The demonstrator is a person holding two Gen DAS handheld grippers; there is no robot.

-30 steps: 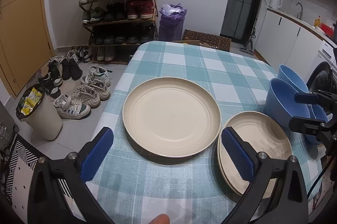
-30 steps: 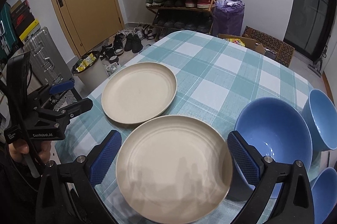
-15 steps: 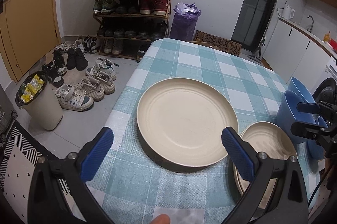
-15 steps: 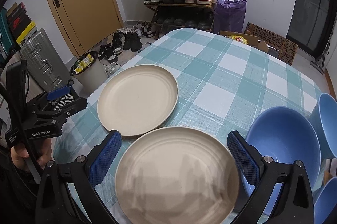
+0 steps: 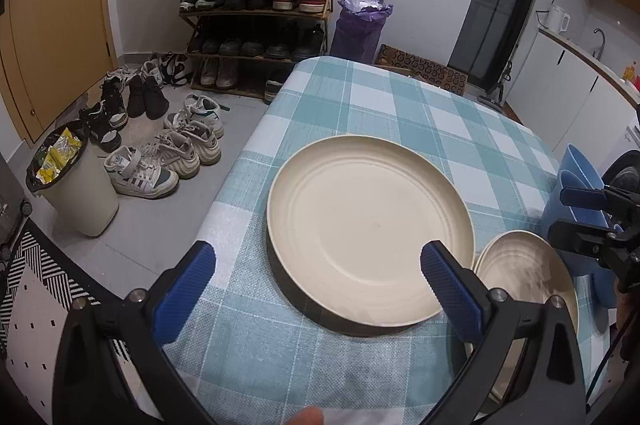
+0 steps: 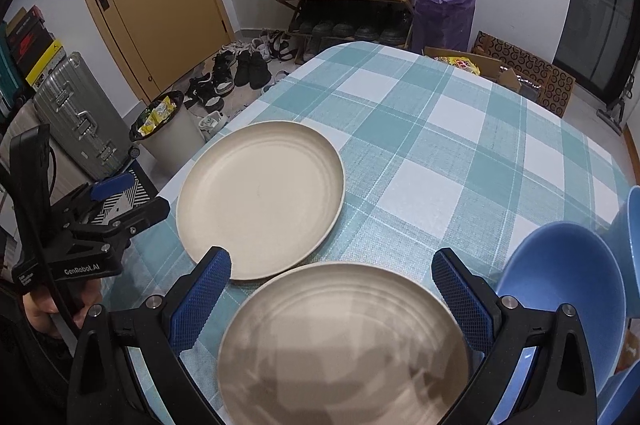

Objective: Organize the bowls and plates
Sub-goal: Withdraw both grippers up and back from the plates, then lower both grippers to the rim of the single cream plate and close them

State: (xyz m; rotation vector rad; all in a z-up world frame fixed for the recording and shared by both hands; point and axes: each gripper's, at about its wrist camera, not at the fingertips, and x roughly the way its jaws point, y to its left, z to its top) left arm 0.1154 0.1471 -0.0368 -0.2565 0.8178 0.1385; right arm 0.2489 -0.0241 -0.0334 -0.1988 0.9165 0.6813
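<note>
Checked cloth is covering the worktop [image 5: 360, 113], where the left gripper [image 5: 316, 273] is hovering, fingers spread wide, just near of the far-left cream plate [image 5: 368, 217], while the right gripper [image 6: 332, 289], also apart, is straddling the nearer plate [image 6: 344, 341].

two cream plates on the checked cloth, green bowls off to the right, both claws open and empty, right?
Nearly: the bowls are blue, not green, as the right wrist view shows. The rest holds: two cream plates lie on the checked cloth, and the left claw and right claw are open and empty.
</note>
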